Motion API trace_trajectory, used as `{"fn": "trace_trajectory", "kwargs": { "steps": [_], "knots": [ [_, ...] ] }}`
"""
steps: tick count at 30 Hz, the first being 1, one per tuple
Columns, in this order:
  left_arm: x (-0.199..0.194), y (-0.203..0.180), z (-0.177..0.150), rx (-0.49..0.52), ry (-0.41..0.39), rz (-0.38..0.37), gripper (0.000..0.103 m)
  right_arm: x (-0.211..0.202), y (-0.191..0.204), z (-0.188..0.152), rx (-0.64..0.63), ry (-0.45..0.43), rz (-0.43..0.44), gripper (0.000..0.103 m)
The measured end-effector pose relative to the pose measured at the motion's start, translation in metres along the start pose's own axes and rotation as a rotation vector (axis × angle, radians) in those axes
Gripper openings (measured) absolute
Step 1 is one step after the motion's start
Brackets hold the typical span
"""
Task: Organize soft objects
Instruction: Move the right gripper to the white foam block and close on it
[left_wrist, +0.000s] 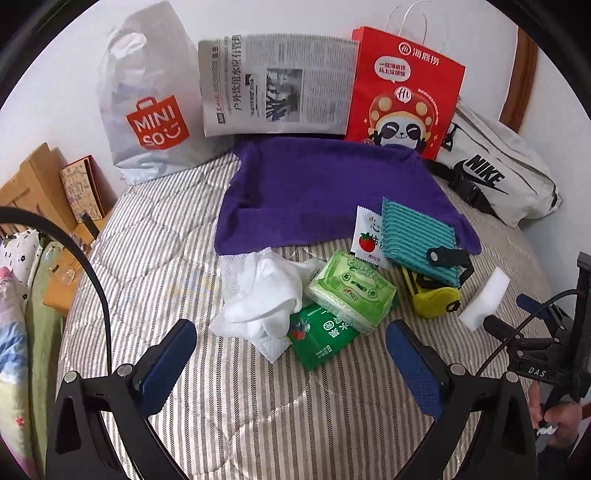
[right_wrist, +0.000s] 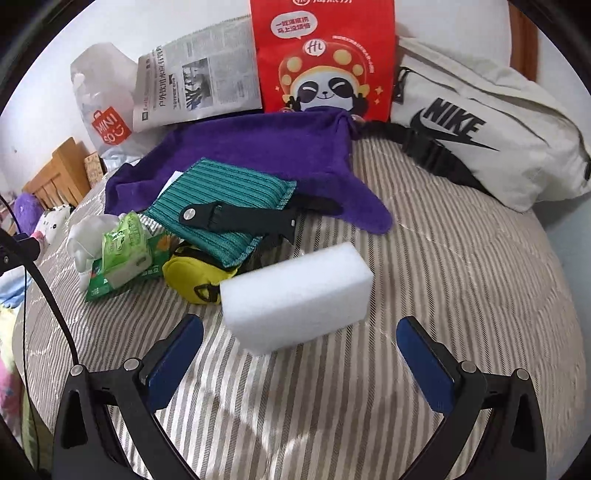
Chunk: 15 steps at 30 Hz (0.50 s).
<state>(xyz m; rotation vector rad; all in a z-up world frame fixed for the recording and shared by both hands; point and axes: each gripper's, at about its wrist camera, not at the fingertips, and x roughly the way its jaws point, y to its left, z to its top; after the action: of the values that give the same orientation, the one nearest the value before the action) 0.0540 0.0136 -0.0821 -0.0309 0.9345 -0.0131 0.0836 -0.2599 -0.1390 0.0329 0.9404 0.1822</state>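
A purple towel (left_wrist: 317, 192) lies spread on the striped bed. In front of it sit a crumpled white cloth (left_wrist: 266, 295), green tissue packs (left_wrist: 351, 291), a teal striped pad (left_wrist: 417, 232), a yellow pouch (left_wrist: 436, 295) and a white sponge block (left_wrist: 484, 295). My left gripper (left_wrist: 291, 350) hangs open just short of the white cloth and tissue packs, holding nothing. My right gripper (right_wrist: 299, 350) is open too, its fingers either side of the near end of the white sponge block (right_wrist: 295, 295) without touching it. A black clip (right_wrist: 240, 218) rests on the teal pad (right_wrist: 221, 210).
Against the wall stand a white Miniso bag (left_wrist: 147, 110), a folded newspaper (left_wrist: 273, 85), a red paper bag (left_wrist: 402, 92) and a white Nike bag (left_wrist: 495, 173). A wooden bedside unit (left_wrist: 40, 192) is at the left. A hand (left_wrist: 554, 413) holds the other gripper at right.
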Motion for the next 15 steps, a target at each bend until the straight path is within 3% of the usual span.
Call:
{"fn": "trace_trajectory", "kwargs": {
  "steps": [5,8,15],
  "knots": [
    [0.009,0.009,-0.002,0.009,-0.006,-0.021,0.101,0.020,-0.001,0.001,0.004,-0.002,0.015,0.100],
    [0.013,0.021,-0.004,0.007,-0.020,0.005,0.099,0.025,0.000,0.000,0.001,-0.018,0.032,0.086],
    [0.035,0.051,-0.014,-0.054,0.000,-0.040,0.092,0.018,0.006,0.003,-0.003,-0.071,0.058,0.084]
  ]
}}
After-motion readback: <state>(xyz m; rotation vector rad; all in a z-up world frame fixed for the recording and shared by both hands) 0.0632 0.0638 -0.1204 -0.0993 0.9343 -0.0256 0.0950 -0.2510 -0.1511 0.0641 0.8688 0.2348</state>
